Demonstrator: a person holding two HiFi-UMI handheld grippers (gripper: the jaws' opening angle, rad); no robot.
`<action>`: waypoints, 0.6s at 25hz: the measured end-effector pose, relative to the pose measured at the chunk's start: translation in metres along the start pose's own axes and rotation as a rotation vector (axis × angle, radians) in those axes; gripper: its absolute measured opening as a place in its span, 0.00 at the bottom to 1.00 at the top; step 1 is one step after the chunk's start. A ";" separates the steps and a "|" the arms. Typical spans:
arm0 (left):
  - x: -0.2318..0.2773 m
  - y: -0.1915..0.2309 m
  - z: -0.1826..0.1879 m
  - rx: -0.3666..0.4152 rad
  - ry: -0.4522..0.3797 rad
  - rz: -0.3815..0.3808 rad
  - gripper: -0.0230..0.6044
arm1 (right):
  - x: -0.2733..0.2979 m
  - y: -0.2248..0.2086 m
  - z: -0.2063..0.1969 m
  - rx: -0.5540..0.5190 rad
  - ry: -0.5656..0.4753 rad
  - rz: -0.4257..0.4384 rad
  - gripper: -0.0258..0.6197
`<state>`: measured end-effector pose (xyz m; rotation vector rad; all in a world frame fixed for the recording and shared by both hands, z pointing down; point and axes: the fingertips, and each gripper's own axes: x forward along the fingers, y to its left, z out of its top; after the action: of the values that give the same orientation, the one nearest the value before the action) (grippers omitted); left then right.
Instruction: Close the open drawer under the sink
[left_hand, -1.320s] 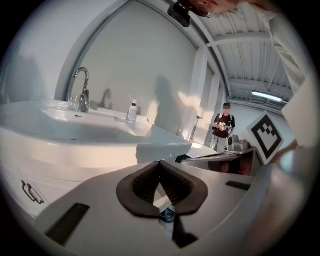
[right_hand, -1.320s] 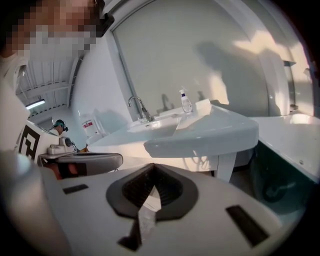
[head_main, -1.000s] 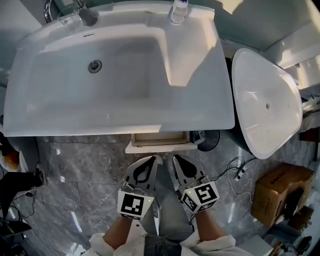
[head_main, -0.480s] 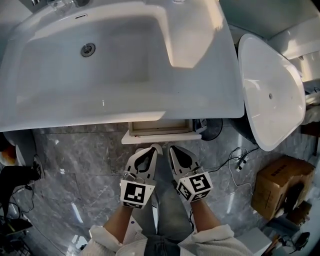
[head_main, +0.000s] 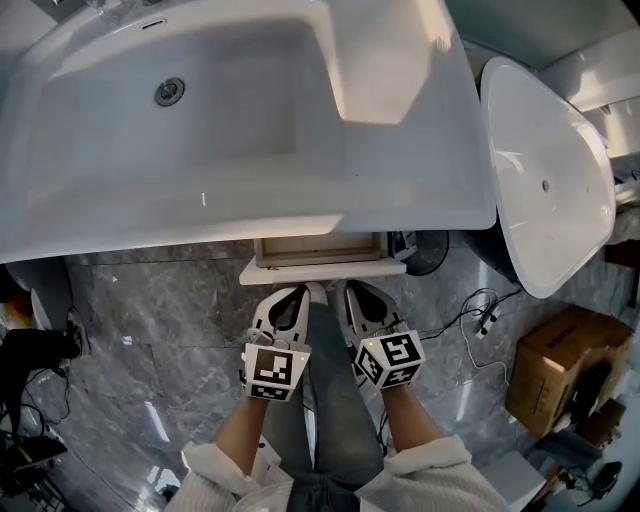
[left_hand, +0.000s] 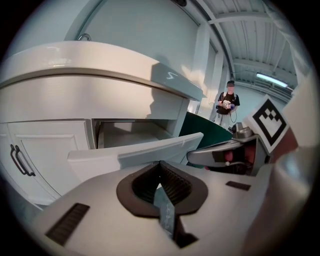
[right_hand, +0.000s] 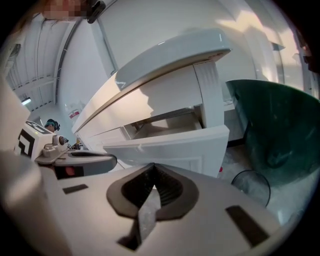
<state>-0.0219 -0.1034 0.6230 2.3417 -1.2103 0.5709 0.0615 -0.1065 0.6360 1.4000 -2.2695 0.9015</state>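
Drawer under sink open, L gripper & R gripper jaws pressed together, empty, tips near drawer front

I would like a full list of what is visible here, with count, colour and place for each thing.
sink: one, white, top of the head view
drain: one, metal, left part of the basin
drawer: one, white front, open under the sink's front edge
cabinet door: one, white with a dark handle, left of the drawer
tub: one, white inside, dark green outside, right of the sink
cardboard box: one, brown, on the floor at the right
cable: dark, on the floor near the box
floor: grey marble
distant person: one, dark clothes, far behind
left gripper: grey, shut, empty, before the drawer front
right gripper: grey, shut, empty, beside it
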 end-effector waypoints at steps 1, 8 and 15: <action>0.001 0.000 -0.002 0.008 0.006 -0.003 0.06 | 0.001 -0.002 -0.002 0.004 0.004 -0.001 0.05; 0.005 0.009 -0.008 -0.004 0.020 0.029 0.06 | 0.012 -0.001 -0.008 -0.003 0.021 0.021 0.05; 0.010 0.014 -0.005 -0.021 0.011 0.041 0.06 | 0.017 -0.001 0.002 -0.003 -0.006 0.027 0.05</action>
<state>-0.0288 -0.1147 0.6355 2.2986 -1.2560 0.5810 0.0546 -0.1201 0.6447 1.3759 -2.2982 0.9030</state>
